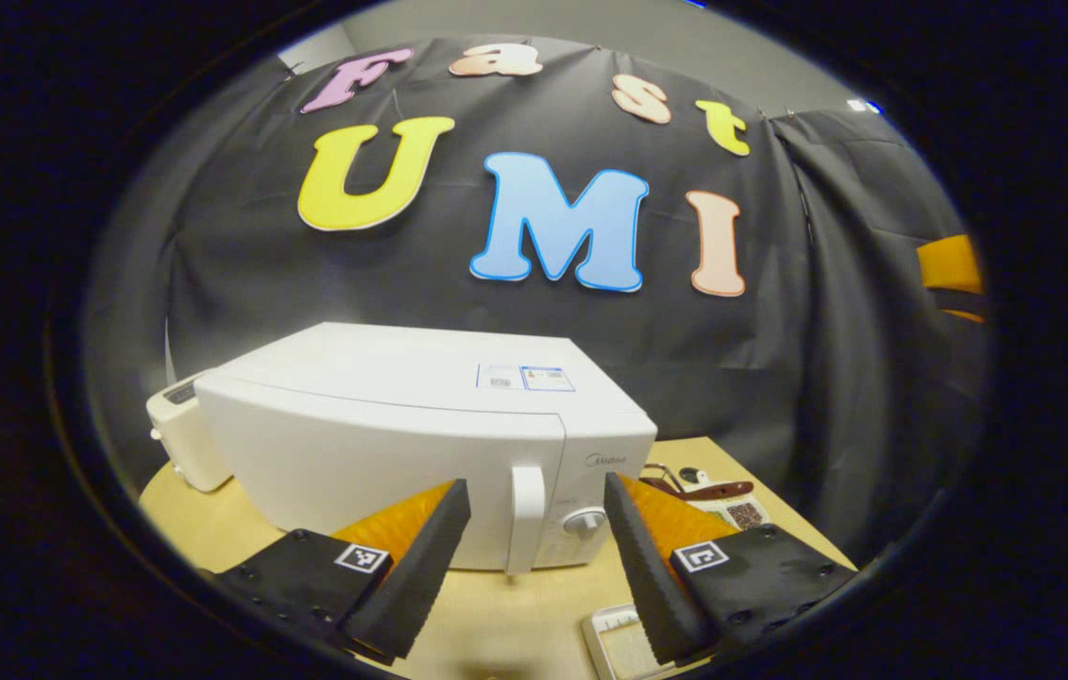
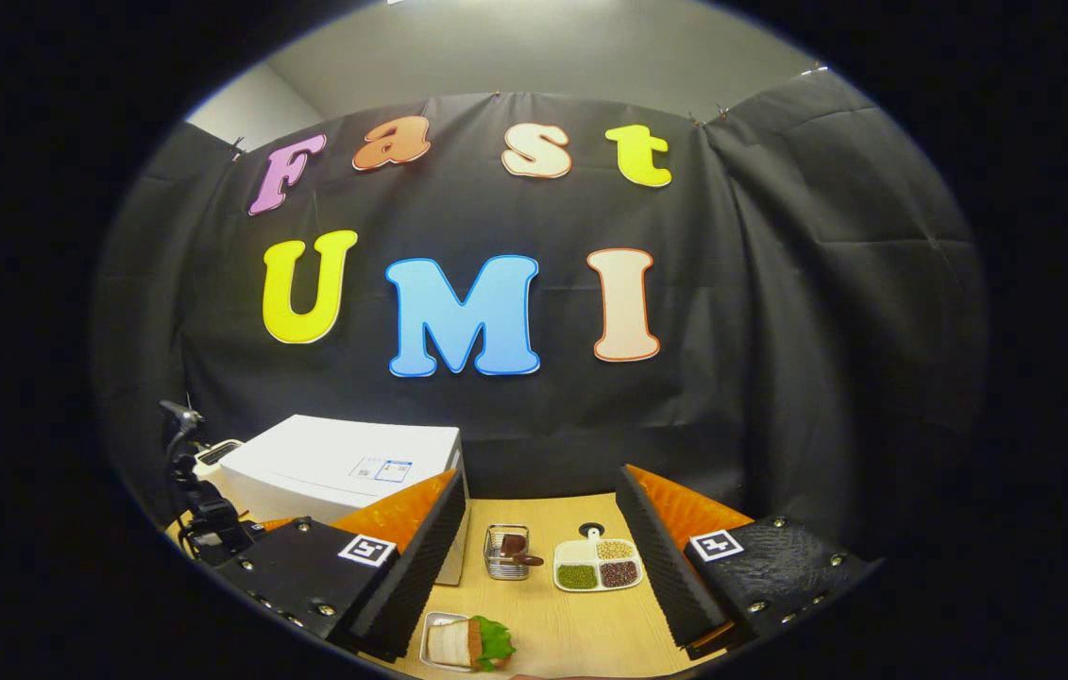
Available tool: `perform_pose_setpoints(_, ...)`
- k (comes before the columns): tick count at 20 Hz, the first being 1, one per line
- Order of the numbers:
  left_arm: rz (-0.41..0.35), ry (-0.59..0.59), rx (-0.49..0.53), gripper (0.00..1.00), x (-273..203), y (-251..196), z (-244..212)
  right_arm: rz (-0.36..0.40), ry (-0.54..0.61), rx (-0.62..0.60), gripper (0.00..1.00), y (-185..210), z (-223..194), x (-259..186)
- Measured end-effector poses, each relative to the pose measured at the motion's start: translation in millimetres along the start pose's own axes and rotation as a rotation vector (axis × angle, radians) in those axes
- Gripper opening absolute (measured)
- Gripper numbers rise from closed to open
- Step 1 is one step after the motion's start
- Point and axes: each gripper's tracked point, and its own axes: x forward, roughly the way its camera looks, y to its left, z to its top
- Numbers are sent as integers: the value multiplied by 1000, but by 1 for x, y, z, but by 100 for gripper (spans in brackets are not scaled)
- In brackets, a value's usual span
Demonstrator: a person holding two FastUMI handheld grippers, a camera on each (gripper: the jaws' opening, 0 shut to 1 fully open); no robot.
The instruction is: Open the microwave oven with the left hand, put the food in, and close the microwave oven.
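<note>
Left gripper (image 1: 534, 529), wide open and empty, faces the microwave (image 1: 420, 434) at twelve o'clock, its handle (image 1: 526, 518) between the fingers; best to close squarely on it before pulling.

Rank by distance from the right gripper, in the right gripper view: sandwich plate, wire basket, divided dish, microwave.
1. Sandwich plate, just ahead of the right gripper, low left.
2. Wire basket, mid-table, left, and divided dish beside it on the right: too close to call.
3. Microwave, far left.
</note>
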Motion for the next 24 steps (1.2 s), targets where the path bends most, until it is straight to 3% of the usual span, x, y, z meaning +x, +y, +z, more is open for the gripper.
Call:
perform_pose_setpoints(5, 25, 94, -26, 94, 42, 7, -35, -53, 45, -13, 97, -30, -14, 9)
perform_pose_setpoints(7, 24, 119, -40, 89, 50, 6, -42, -59, 58, -9, 98, -35, -17, 11)
perform_pose_setpoints(10, 30, 123, -36, 41, 59, 3, -45, -74, 65, -25, 98, -41, -18, 13)
perform_pose_setpoints(13, 33, 120, 47, 29, 53, 3, -42, -72, 68, -33, 98, -41, -19, 10)
perform_pose_setpoints(14, 29, 134, 43, 18, 55, 2, -43, -70, 68, -33, 98, -40, -19, 9)
perform_pose_setpoints(15, 29, 143, 20, 19, 49, 1, -43, -68, 70, -33, 98, -38, -20, 8)
perform_pose_setpoints(16, 22, 148, 16, 12, 52, 1, -44, -66, 69, -35, 97, -37, -20, 7)
perform_pose_setpoints(18, 18, 160, 34, 6, 54, 1, -42, -65, 67, -39, 98, -36, -20, 4)
perform_pose_setpoints(24, -5, 194, 23, 6, 27, 2, -53, -65, 62, -32, 98, -32, -18, -4)
